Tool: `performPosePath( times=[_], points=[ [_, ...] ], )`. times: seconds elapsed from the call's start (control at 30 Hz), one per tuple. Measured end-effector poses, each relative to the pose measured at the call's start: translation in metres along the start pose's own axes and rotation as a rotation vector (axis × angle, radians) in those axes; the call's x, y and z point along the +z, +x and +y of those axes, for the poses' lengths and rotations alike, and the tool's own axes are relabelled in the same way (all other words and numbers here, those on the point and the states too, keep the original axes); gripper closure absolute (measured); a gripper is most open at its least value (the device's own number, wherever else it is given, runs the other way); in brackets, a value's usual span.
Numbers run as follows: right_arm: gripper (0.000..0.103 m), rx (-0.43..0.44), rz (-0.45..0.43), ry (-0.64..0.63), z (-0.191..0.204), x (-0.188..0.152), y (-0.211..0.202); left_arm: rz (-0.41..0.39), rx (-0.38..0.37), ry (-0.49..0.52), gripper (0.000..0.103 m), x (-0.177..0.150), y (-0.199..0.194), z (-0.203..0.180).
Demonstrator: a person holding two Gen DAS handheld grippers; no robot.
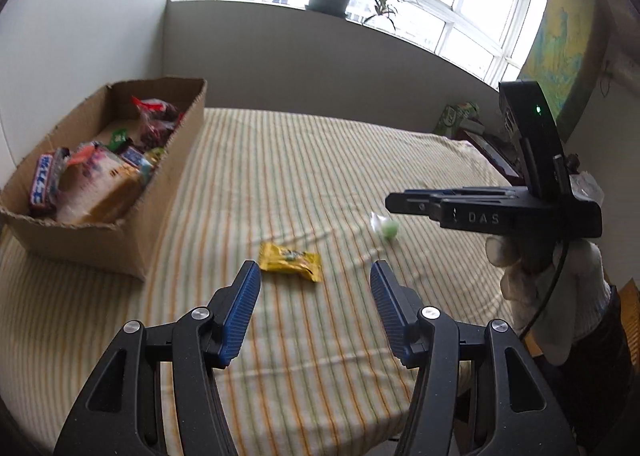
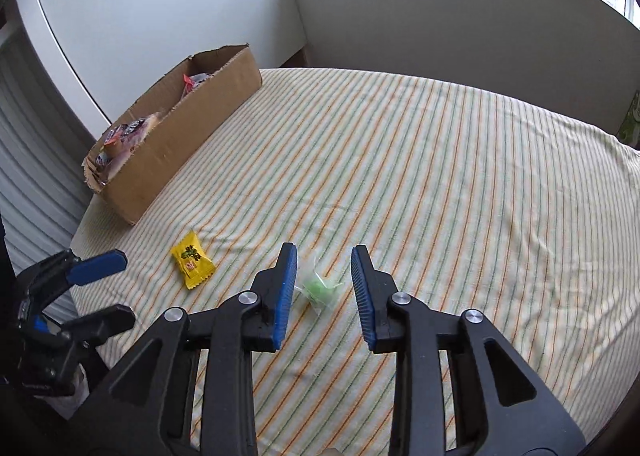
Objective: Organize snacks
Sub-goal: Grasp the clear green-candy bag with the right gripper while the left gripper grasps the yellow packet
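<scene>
A: Why does the cardboard box (image 1: 100, 232) sit at the far left edge of the striped cloth (image 2: 440, 176), against the wall?

B: It looks like the collecting place. Packets are already piled in it, so I judge most of the sorting is done. Pushed to the edge, it leaves the middle of the cloth free for reaching.

A: And what is left out?

B: Two pieces, both toward the near edge. The yellow packet (image 1: 291, 261) lies flat, well apart from the box. The green candy (image 2: 320, 290) in its clear wrapper lies near it, to its right in the right wrist view.

A: Which hand goes for which?

B: The left gripper (image 1: 316, 276) hangs just short of the yellow packet, jaws spread and empty, the packet lying ahead between the line of its fingers. The right gripper (image 2: 324, 256) points down over the green candy, jaws parted with nothing pinched; the candy shows in the gap between the blue pads, but I cannot tell whether they have come down to its level.

A: Why stand the jaws apart like that?

B: To straddle each sweet before closing, I would say. The candy's wrapper is thin and slippery, so a pinch on a loose twisted end could let it slide out.
</scene>
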State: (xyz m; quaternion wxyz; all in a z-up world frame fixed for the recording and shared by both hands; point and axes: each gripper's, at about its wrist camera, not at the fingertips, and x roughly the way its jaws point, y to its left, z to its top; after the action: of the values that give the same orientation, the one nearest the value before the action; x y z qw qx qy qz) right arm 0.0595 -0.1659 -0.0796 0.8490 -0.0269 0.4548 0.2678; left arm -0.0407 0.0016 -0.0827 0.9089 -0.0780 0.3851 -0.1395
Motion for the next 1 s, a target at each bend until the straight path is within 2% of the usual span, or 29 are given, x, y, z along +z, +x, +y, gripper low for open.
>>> performPosePath(
  times=[0.17,0.27,0.4,0.63,0.8,1.0],
  points=[
    [0.074,0.013,0.009,-0.029,-0.002,-0.004,0.002,0.09,0.004,-0.006,0.046,-0.005,0.028,0.0],
    [0.074,0.013,0.024,-0.022,-0.009,-0.006,0.003,0.115,0.002,-0.038,0.046,0.0,0.039,0.003],
    [0.074,0.014,0.037,-0.018,-0.015,-0.009,0.005,0.118,-0.004,-0.028,0.046,0.008,0.046,-0.002],
    [0.074,0.026,0.025,-0.037,-0.011,-0.012,0.0,0.126,0.06,0.079,0.046,0.021,0.064,-0.02],
    [0.074,0.026,0.039,-0.062,-0.006,-0.014,0.006,0.108,0.113,0.092,0.047,0.02,0.061,-0.014],
    [0.074,0.027,0.03,-0.112,0.007,-0.014,0.008,0.114,0.114,0.063,0.047,0.021,0.063,-0.004]
  ],
)
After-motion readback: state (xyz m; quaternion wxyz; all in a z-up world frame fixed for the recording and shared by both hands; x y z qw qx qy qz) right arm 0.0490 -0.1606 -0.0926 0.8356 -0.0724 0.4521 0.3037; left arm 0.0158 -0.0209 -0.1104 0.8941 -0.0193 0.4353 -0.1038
